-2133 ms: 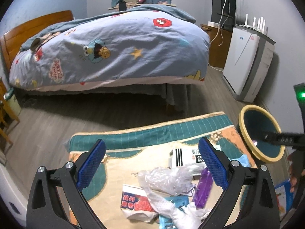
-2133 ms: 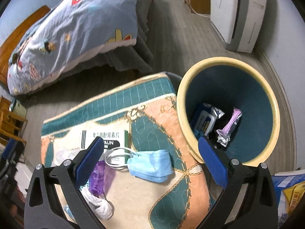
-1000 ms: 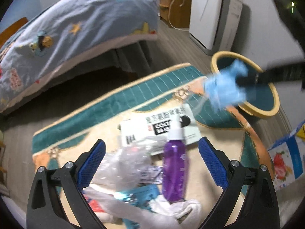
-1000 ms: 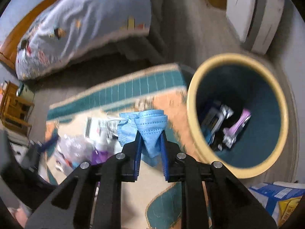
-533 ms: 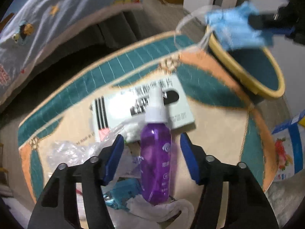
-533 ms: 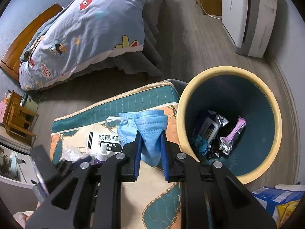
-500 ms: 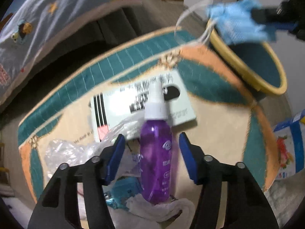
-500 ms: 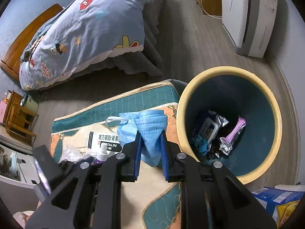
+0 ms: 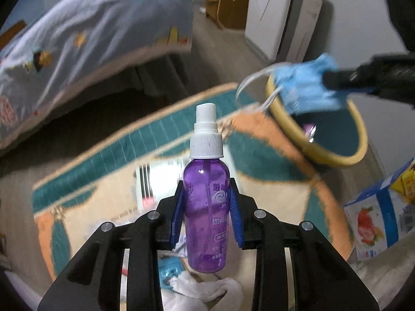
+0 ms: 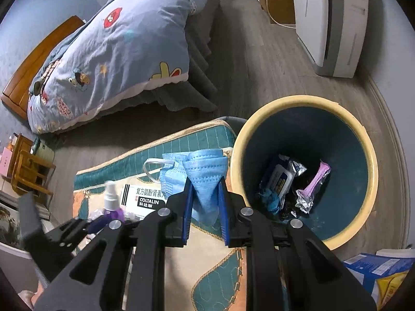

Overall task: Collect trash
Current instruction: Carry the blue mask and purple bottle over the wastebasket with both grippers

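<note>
left fingers (image 9: 179, 207), having just closed, clamp the purple spray bottle (image 9: 206, 207); right fingers (image 10: 187, 207) pinch the blue face mask (image 10: 203, 178) beside the bin (image 10: 368, 160).

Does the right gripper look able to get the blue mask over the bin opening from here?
Probably yes: the right gripper holds the blue mask beside the bin rim, nothing between.

Black frames, blue fingers (image 9: 234, 207), silver screws
</note>
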### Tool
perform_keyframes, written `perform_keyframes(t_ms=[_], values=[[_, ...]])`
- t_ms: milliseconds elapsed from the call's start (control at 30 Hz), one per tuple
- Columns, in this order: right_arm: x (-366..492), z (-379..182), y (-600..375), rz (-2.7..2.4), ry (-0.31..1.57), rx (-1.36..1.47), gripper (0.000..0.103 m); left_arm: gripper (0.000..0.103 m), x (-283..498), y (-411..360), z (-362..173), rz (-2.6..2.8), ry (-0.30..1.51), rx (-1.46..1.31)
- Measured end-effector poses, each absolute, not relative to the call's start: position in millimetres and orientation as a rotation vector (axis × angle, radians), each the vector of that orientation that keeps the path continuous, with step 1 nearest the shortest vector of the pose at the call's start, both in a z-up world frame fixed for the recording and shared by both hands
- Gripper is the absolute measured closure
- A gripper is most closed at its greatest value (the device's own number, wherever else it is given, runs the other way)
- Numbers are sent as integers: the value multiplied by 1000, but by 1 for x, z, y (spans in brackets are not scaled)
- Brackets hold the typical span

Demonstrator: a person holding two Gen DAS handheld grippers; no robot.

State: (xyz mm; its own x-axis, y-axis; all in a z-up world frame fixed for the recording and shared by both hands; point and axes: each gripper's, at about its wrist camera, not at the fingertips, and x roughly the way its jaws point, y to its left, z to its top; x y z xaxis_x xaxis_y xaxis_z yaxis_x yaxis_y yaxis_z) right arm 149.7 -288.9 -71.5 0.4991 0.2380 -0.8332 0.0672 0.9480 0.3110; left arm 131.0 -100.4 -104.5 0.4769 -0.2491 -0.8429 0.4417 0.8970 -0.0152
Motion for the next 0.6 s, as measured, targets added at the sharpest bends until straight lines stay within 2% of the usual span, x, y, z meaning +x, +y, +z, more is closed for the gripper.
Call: perform_keyframes(t_ms=[200, 600], values=[[148, -67, -304, 76, 1024, 348, 85, 70, 129, -117, -66, -486, 882, 167], [142, -75, -361, -37, 1021, 385, 85, 70, 130, -172, -65, -556, 822, 239]])
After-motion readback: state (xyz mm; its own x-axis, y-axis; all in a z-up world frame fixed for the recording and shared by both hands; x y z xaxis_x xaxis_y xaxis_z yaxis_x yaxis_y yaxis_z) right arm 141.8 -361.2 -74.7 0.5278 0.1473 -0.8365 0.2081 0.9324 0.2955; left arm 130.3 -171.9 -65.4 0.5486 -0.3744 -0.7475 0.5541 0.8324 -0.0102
